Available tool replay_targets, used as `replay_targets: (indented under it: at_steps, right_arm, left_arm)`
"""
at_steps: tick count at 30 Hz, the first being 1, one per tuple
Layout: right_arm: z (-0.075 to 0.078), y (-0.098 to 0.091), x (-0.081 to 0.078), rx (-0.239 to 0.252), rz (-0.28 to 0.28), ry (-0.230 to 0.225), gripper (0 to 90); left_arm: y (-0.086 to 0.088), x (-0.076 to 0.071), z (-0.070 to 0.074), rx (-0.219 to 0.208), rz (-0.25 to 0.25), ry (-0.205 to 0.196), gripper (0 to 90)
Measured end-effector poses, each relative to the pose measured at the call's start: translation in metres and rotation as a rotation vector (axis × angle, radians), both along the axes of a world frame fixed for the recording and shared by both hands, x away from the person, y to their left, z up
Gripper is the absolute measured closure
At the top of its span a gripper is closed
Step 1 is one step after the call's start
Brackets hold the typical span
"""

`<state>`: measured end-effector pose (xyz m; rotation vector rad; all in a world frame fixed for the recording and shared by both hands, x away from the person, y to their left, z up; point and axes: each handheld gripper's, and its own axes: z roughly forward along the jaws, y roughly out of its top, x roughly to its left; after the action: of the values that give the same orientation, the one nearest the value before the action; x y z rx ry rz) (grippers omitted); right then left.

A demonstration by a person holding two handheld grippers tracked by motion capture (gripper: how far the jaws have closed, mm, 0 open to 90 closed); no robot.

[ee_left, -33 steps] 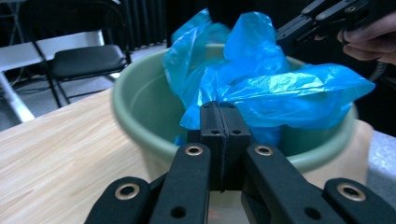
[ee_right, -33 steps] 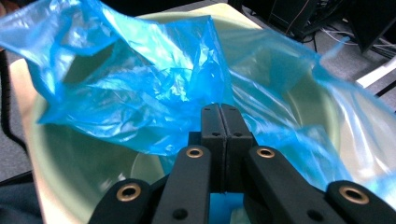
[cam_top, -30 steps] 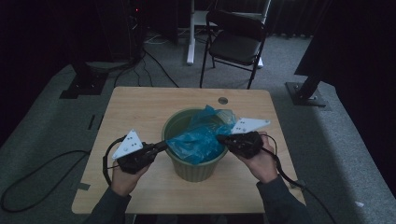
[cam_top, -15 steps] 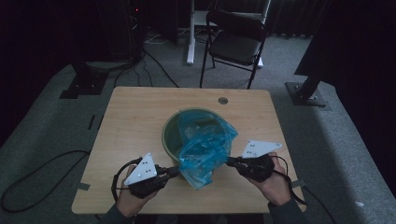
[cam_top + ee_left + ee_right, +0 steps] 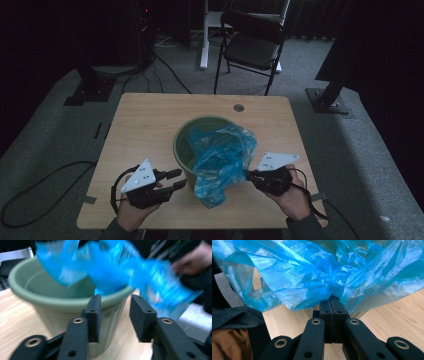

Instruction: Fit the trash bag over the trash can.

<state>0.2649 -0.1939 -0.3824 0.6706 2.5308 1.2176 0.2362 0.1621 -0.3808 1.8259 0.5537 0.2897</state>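
A green plastic bin point(image 5: 187, 137) stands in the middle of the wooden table point(image 5: 145, 120). A blue plastic bag point(image 5: 220, 160) hangs half out of the bin over its near rim. My right gripper point(image 5: 248, 174) is shut on the bag's right edge; in the right gripper view the jaws pinch the blue plastic bag point(image 5: 312, 272). My left gripper point(image 5: 179, 179) sits left of the bag, its jaws having just opened with nothing between them. In the left gripper view they point at the bin point(image 5: 57, 302) with the bag point(image 5: 120, 272) blurred above.
A black folding chair point(image 5: 252, 45) stands beyond the table's far edge. A round cable hole point(image 5: 239, 107) lies near the far edge. Cables run over the grey carpet at left, and dark stand bases point(image 5: 327, 100) flank the table.
The left gripper has let go of the bag and its jaws now stand apart. The bag has swung toward the right gripper. Since a second ago both hands drew the bag toward the near edge.
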Motion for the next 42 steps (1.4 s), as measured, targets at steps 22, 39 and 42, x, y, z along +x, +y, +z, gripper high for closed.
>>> replay_targets:
  at_steps: [22,39,42]
  right_arm:
    - [-0.015,-0.007,0.001,-0.055,0.01,-0.023,89.6]
    - [0.011,-0.03,-0.002,0.041,-0.098,-0.071,61.4]
    - [0.023,-0.027,-0.005,0.08,-0.109,-0.102,57.3]
  left_arm:
    - [0.011,0.026,-0.011,-0.164,0.135,0.214,89.9]
    - [0.033,0.035,-0.018,-0.176,0.269,0.18,89.8]
    - [0.031,0.035,-0.017,-0.172,0.268,0.171,89.8]
